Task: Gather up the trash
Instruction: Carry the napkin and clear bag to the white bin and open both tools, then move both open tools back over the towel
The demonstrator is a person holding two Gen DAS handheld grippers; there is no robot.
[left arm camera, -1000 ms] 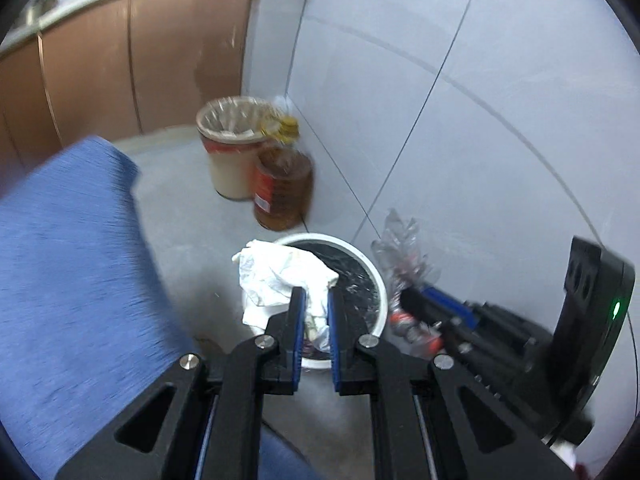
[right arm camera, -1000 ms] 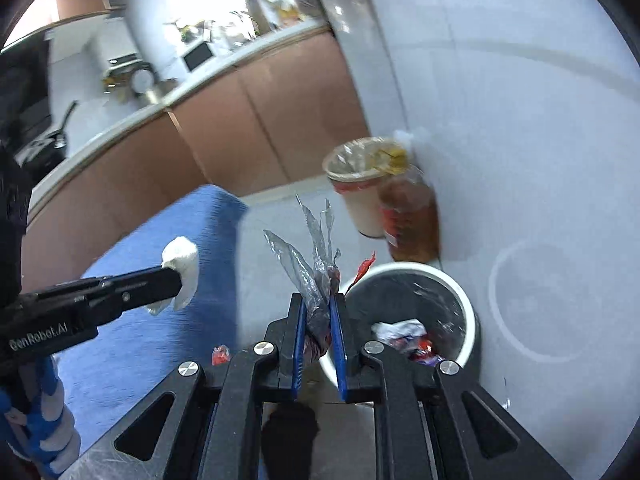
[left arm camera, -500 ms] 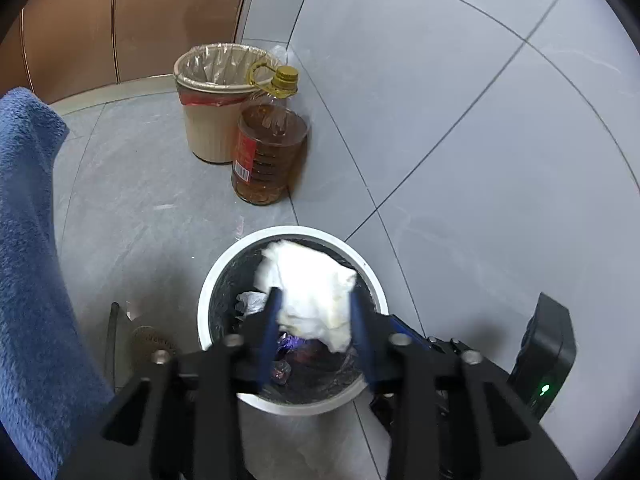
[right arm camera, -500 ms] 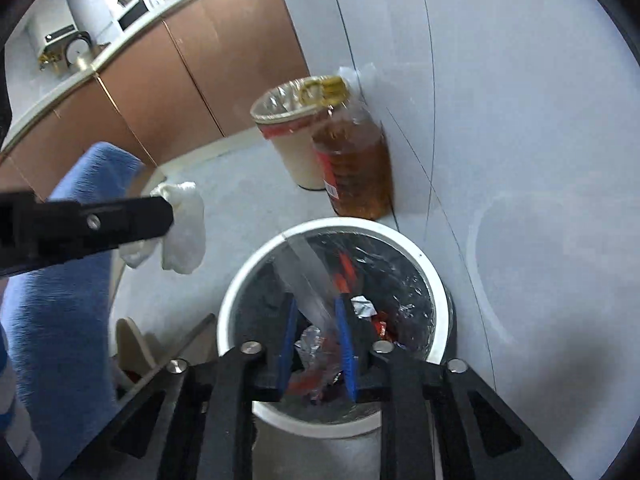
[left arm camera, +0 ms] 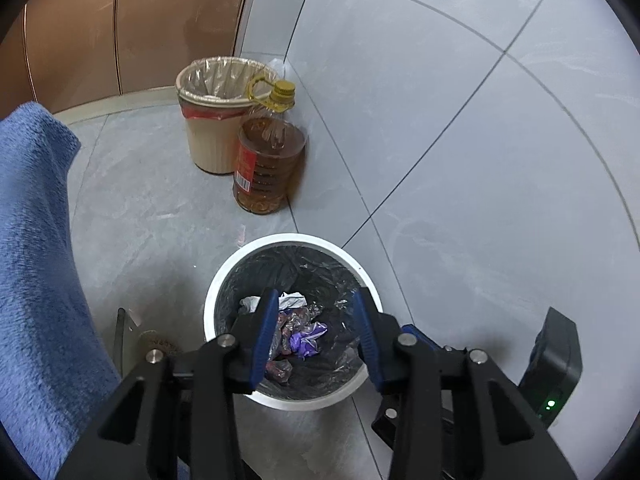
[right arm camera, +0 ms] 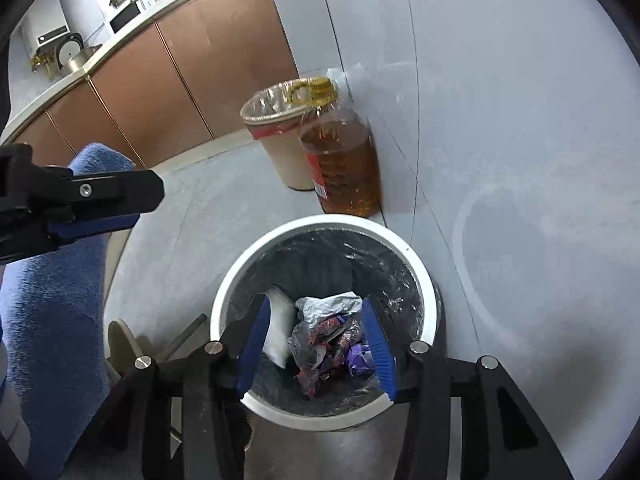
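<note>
left gripper (left arm camera: 316,322) spread wide, empty | right gripper (right arm camera: 316,340) spread wide, empty | trash: tissue (right arm camera: 278,330) and wrappers (right arm camera: 332,336) lie inside white bin (right arm camera: 404,248) | risk: lowering fingers could snag black liner (right arm camera: 320,264) and tip bin | oil bottle (right arm camera: 340,164) label unreadable

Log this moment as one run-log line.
left gripper: open, empty | right gripper: open, empty | white bin: holds tissue, wrappers
</note>
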